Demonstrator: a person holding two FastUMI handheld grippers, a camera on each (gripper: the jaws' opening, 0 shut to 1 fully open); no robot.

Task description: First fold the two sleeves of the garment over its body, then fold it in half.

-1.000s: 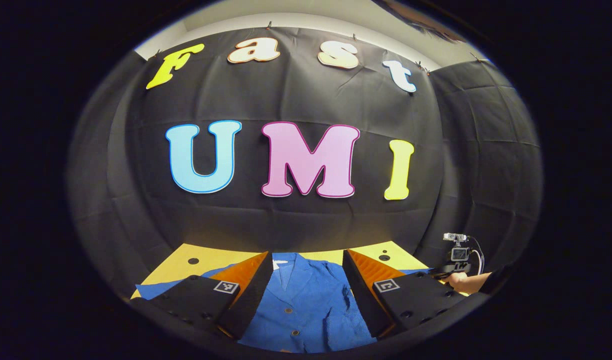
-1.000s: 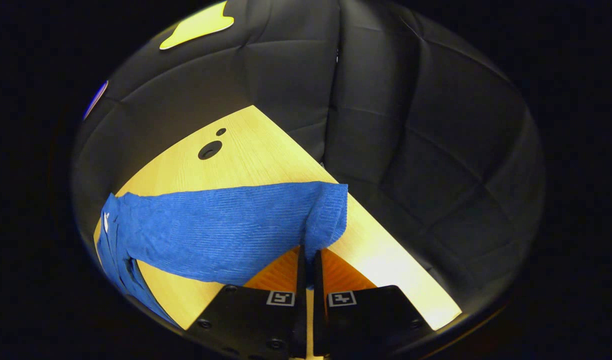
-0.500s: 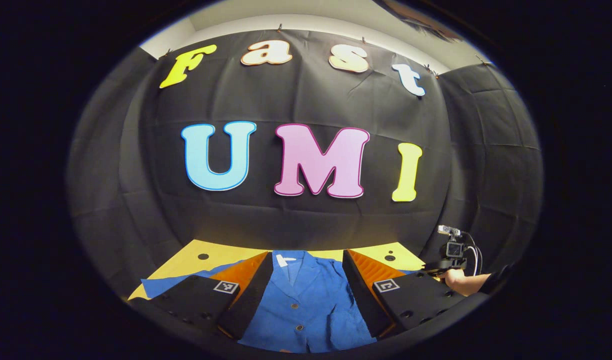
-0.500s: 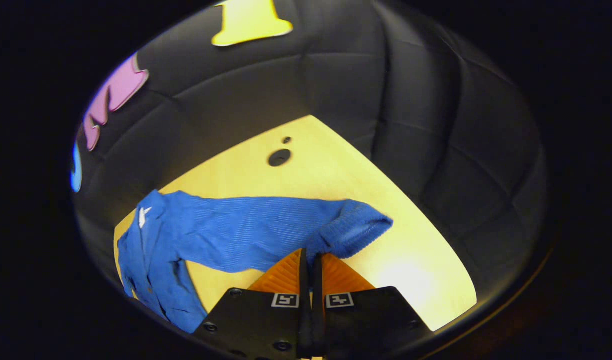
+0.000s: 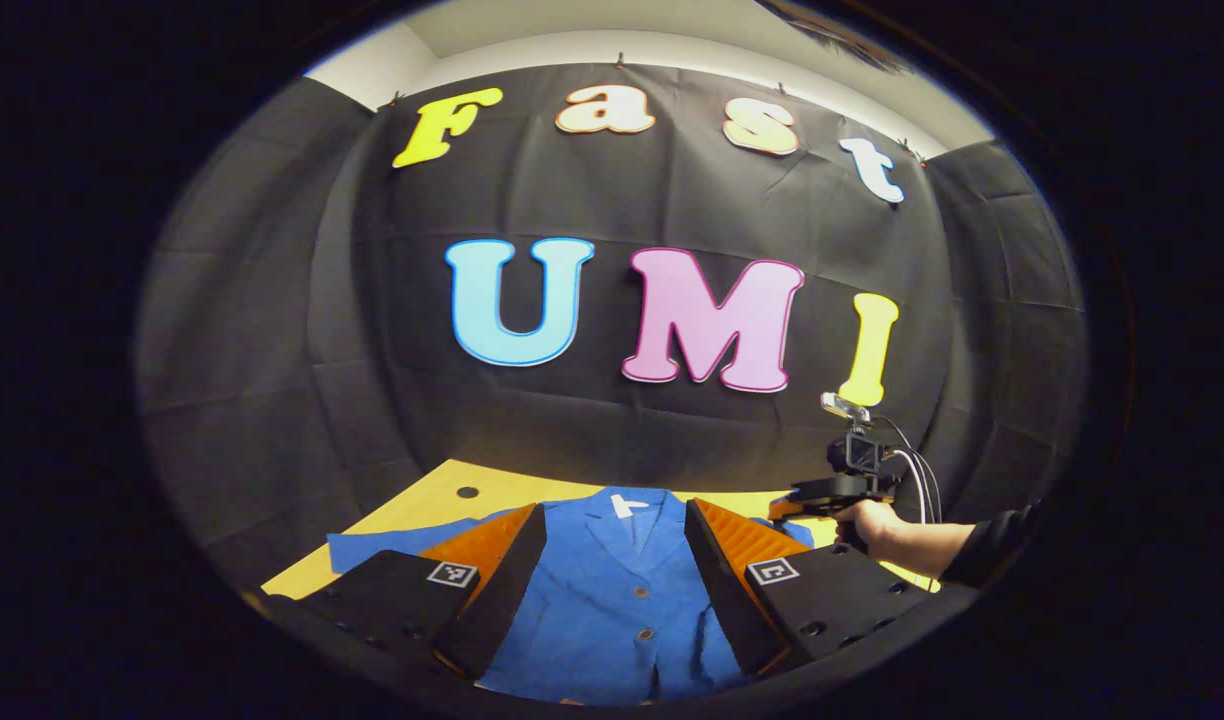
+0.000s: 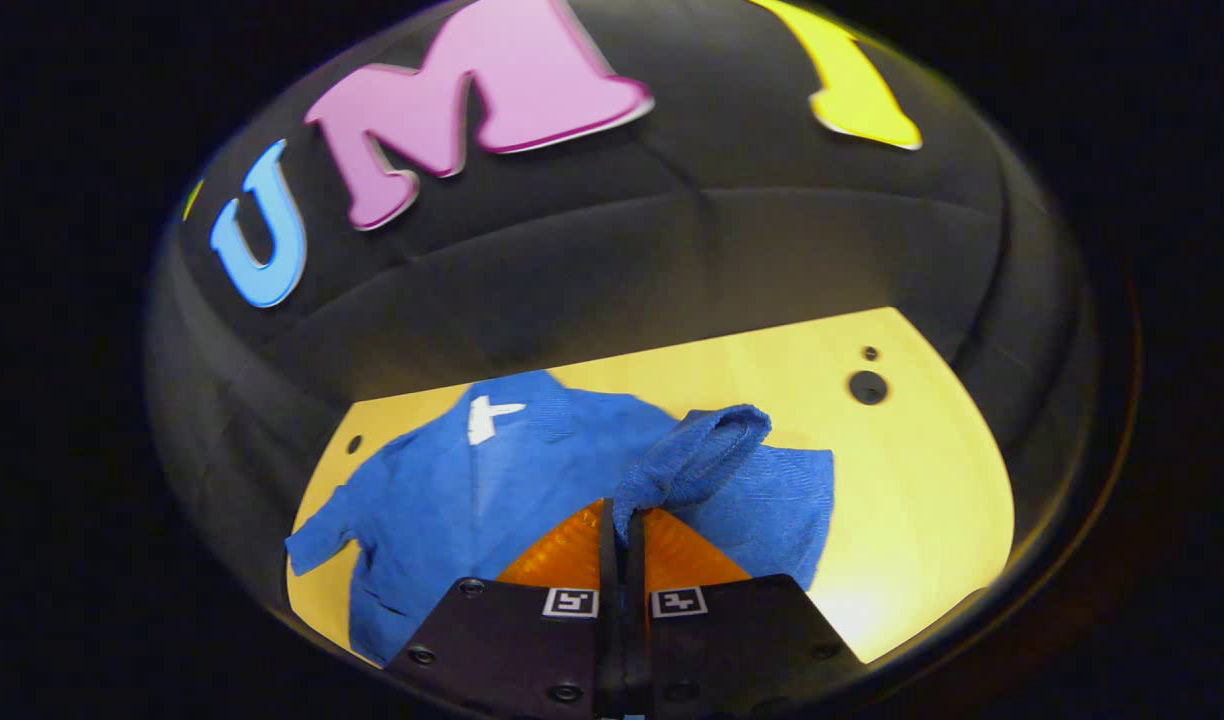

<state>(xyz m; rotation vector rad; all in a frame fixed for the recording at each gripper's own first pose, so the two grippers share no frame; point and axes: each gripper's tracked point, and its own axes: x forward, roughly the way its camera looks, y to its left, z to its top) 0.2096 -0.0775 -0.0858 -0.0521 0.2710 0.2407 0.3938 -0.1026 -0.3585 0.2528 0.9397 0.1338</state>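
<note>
A: Blue jacket (image 5: 612,590) in the left gripper view, lying flat on the yellow table (image 5: 442,495), collar far from the camera, button line running straight away between the fingers. Left gripper (image 5: 612,590) wide open, holding nothing, hovering over the jacket's lower front.

B: Other gripper there?

A: Yes, farther off on the right side, a hand (image 5: 872,522) holds it above the table near the jacket's shoulder.

B: Right gripper view?

A: Right gripper (image 6: 622,520) closed tight on the sleeve cuff (image 6: 702,455), cuff bunched just ahead of the fingertips. Jacket body lies ahead and to the left of the fingers, white neck label (image 6: 487,418) at its far end.

B: So next?

A: My guess: carry the cuff leftward over the chest, then release. The other sleeve (image 6: 322,530) is at far left, nearer the left gripper.
</note>
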